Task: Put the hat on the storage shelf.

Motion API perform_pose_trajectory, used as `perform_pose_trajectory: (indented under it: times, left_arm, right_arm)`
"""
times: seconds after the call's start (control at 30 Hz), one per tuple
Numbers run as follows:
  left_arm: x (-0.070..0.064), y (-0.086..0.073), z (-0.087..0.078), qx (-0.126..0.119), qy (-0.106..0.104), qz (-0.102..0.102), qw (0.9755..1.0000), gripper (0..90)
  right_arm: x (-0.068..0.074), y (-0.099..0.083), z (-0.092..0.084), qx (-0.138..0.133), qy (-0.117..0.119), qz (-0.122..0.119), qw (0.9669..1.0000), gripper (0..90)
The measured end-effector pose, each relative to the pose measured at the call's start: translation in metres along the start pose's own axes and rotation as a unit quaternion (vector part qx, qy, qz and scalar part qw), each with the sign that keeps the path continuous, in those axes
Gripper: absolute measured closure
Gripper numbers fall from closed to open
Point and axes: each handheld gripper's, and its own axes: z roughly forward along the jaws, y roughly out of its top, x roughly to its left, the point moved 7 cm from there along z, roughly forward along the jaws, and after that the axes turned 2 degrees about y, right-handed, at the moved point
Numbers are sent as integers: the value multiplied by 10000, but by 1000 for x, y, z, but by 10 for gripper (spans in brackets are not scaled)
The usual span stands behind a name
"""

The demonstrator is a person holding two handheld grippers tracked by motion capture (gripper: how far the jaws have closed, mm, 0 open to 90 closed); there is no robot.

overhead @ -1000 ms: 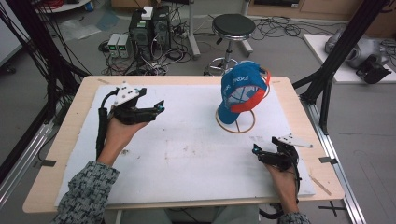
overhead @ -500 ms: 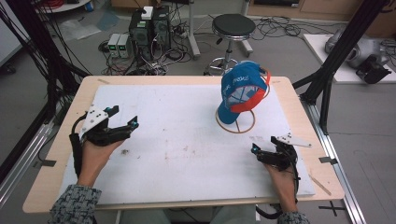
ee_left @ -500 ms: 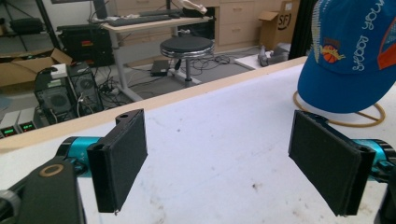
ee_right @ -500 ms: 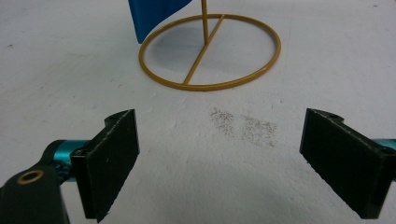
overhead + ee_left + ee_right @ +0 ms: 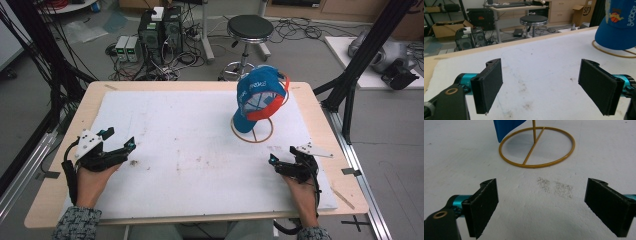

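Note:
A blue cap with an orange brim [image 5: 260,97] sits on a gold wire stand [image 5: 252,134] at the far right of the white mat. My left gripper [image 5: 119,138] rests near the mat's left edge, open and holding nothing. In the left gripper view its jaws [image 5: 542,87] stand wide apart, with the cap [image 5: 621,25] far off at the upper right. My right gripper [image 5: 281,156] lies at the near right, a short way in front of the stand, also open. Between its jaws [image 5: 544,205] I see bare mat, with the stand's ring [image 5: 536,145] and a corner of the cap [image 5: 506,127] beyond.
The white mat [image 5: 190,120] covers most of the wooden table [image 5: 60,190] and has small dark smudges [image 5: 555,186]. Beyond the far edge stand a stool [image 5: 250,27] and computer boxes [image 5: 160,30]. Black frame posts [image 5: 355,75] rise at the table's right.
My left gripper has moved from the far left of the mat toward the near left edge, staying open. The right gripper and the cap have not moved.

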Motion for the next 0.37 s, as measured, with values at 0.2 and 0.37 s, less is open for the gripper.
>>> perform_pose_trajectory:
  times: [0.2, 0.37]
  left_arm:
    - [4, -9, -1, 68, 41, -63, 9999, 198]
    - [7, -12, -1, 102, 74, -2, 9999, 199]
  right_arm:
    - [0, 0, 0, 3, 11, -19, 10000, 109]
    - [1, 0, 2, 31, 6, -25, 10000, 109]
